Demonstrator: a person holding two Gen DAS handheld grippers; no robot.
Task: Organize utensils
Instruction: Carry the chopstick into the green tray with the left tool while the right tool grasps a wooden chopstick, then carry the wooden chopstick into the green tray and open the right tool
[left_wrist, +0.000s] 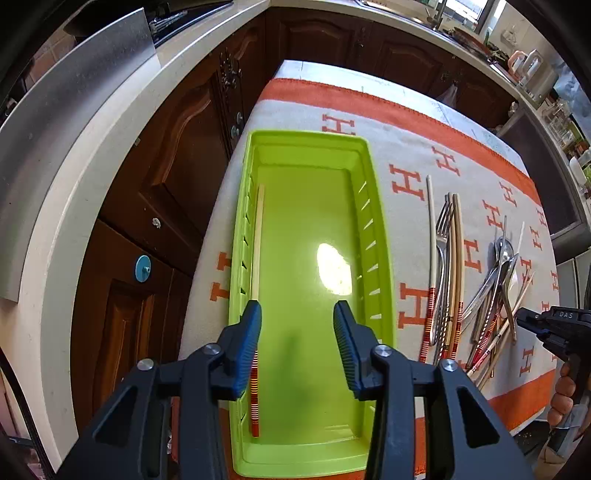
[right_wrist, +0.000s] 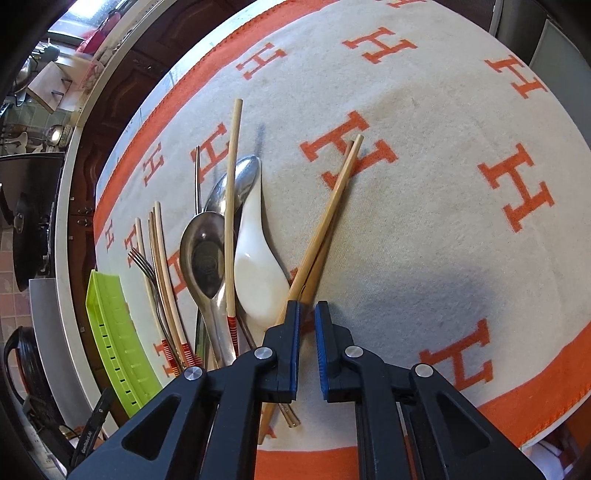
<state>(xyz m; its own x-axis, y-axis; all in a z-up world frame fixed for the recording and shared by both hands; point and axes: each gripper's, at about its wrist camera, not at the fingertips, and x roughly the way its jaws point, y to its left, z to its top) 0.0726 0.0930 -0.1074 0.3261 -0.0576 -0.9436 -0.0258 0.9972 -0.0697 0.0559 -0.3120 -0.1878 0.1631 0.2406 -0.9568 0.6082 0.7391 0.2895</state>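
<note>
Left tool (left_wrist: 297, 314) hangs released over the green tray (left_wrist: 384, 295), one chopstick (left_wrist: 257, 240) beside its left finger.

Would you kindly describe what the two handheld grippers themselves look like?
Both the left gripper and right gripper have matte black angular frames with triangular cutouts, round silver pivot pins, and ribbed blue pads lining the fingers. No cables show. White lettering marks the right gripper's black body, seen from the left wrist view.

One green tray (left_wrist: 380, 229), one chopstick (left_wrist: 256, 240) inside — beside it, two metal spoons (right_wrist: 205, 254), one white spoon (right_wrist: 258, 273), forks (left_wrist: 441, 236) — number unclear.
</note>
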